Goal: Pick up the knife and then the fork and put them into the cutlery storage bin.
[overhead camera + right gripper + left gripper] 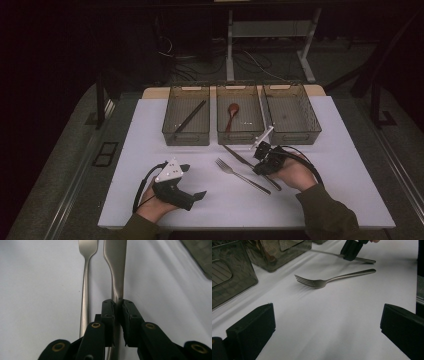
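Note:
A metal knife (pixel 237 155) and a metal fork (pixel 242 176) lie side by side on the white table (pixel 150 130) in front of the bins. My right gripper (pixel 261 169) is shut on the knife's handle. In the right gripper view my right gripper (pixel 118 312) pinches the narrow neck of the knife (pixel 116 270), with the fork (pixel 86 290) just to its left. My left gripper (pixel 196 181) rests open near the table's front left. In the left gripper view, my left gripper (pixel 327 315) faces the fork (pixel 332 280), with bare table between its jaws.
Three clear bins stand in a row at the back. The left bin (pixel 186 136) holds a dark stick (pixel 190 117), the middle bin (pixel 240 137) a wooden spoon (pixel 232 114), and nothing shows in the right bin (pixel 295 137). A white tag (pixel 263 136) leans beside the right gripper.

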Action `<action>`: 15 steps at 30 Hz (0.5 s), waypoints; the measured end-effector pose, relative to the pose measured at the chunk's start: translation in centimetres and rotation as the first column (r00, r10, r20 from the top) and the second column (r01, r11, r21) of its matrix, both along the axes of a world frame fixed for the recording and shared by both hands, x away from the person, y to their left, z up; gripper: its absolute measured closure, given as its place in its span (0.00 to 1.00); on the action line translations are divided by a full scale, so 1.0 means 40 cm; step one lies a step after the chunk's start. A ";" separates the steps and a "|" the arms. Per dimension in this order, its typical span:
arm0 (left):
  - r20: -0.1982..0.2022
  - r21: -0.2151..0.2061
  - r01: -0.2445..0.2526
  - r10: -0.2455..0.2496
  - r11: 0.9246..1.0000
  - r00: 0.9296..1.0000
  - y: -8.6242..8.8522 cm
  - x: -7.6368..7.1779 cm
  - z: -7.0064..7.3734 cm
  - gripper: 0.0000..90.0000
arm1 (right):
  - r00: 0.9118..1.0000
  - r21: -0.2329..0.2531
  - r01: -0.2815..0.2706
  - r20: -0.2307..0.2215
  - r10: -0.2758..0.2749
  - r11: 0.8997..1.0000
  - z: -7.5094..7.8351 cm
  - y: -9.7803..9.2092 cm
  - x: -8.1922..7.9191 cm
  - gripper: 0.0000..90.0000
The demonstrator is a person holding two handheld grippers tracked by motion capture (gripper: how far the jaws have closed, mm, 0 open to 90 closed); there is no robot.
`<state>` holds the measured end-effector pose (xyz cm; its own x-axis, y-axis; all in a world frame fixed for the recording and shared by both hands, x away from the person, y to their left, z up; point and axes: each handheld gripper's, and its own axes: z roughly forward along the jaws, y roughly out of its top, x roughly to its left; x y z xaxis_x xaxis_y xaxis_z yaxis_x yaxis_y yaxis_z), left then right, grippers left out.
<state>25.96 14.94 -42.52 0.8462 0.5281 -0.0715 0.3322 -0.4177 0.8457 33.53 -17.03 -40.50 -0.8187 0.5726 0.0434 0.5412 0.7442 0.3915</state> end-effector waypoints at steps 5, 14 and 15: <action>-0.004 0.000 0.005 -0.005 1.000 1.000 -0.001 0.001 -0.003 0.00 | 0.999 0.076 0.040 -0.007 -0.040 0.996 0.017 -0.050 -0.007 0.90; -0.007 -0.001 0.007 -0.007 1.000 1.000 0.001 0.002 -0.006 0.00 | 0.993 0.187 0.112 0.021 -0.118 0.976 0.050 -0.131 0.004 0.90; -0.007 -0.001 0.007 -0.007 1.000 1.000 0.001 0.001 -0.005 0.00 | 0.992 0.194 0.119 0.017 -0.124 0.974 0.053 -0.137 0.005 0.90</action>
<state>26.01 14.99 -42.73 0.8494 0.5219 -0.0779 0.3348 -0.4190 0.8440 33.74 -22.51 -38.38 -0.7461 0.6511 0.1397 0.6092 0.5826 0.5381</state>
